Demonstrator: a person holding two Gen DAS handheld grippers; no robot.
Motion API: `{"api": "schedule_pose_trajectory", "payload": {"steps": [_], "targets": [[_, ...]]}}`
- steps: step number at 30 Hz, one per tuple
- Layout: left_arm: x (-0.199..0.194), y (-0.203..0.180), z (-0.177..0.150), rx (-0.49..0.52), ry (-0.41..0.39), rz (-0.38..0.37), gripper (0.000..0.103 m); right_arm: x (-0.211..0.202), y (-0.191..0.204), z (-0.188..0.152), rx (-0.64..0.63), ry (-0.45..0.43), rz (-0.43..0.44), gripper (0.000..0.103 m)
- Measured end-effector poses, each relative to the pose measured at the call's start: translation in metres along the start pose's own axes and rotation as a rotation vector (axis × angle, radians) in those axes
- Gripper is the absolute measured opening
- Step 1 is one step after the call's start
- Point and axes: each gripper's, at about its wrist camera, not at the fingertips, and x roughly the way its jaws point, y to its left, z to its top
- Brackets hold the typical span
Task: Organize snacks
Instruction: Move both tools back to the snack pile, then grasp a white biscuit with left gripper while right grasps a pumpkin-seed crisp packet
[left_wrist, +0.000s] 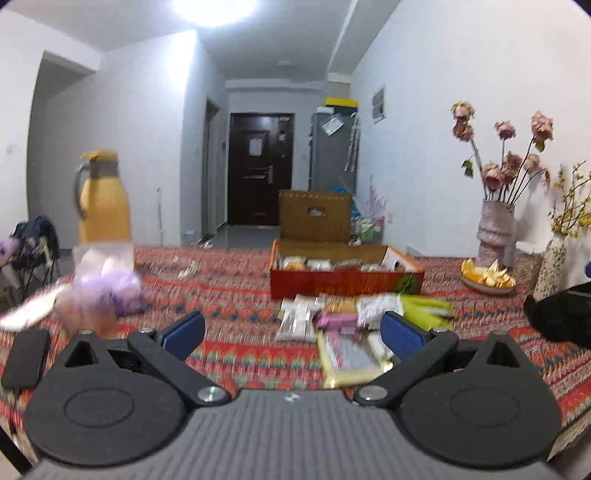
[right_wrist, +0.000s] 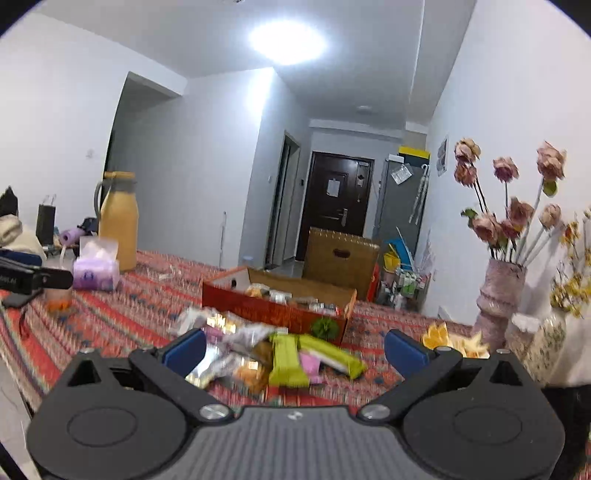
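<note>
Left gripper (left_wrist: 291, 330): jaws spread wide, nothing between pads. Right gripper (right_wrist: 293, 349): jaws spread wide, empty. Loose snack packets (left_wrist: 347, 325) heaped mid-table (left_wrist: 229, 288), just before red box (left_wrist: 345, 282) holding more packets. Thermos (left_wrist: 103, 199) at far left edge.

A woven, patterned cloth (left_wrist: 236, 295) covers the worktop, matt and coarse. The snack packets (right_wrist: 258, 354) are glossy foil and plastic film, and the red box (left_wrist: 343, 280) looks like printed cardboard. Each claw's pads (left_wrist: 186, 330) are matt blue, on black plastic arms with bright metal screws.
</note>
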Motion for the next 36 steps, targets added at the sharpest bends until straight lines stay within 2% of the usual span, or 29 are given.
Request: {"api": "schedule_pose_trajectory", "payload": {"steps": [5, 8, 13, 26, 28, 36], "targets": [[0.003, 0.003, -0.043, 0.008, 0.088, 0.03, 0.103, -0.011, 0.008, -0.046, 0.132, 0.057, 0.033, 0.103], [0.015, 0.005, -0.059, 0.012, 0.137, 0.034, 0.103, -0.003, 0.011, -0.066, 0.122, 0.115, 0.049, 0.103], [0.027, 0.005, -0.065, 0.004, 0.166, 0.025, 0.103, 0.013, 0.017, -0.083, 0.116, 0.164, 0.06, 0.103], [0.07, 0.008, -0.058, 0.009, 0.212, 0.023, 0.103, 0.067, 0.031, -0.075, 0.103, 0.197, 0.116, 0.099], [0.079, 0.008, -0.055, 0.01, 0.213, 0.023, 0.103, 0.082, 0.034, -0.071, 0.096, 0.216, 0.122, 0.092], [0.123, 0.011, -0.042, 0.023, 0.231, 0.014, 0.103, 0.146, 0.045, -0.056, 0.024, 0.282, 0.161, 0.078]]}}
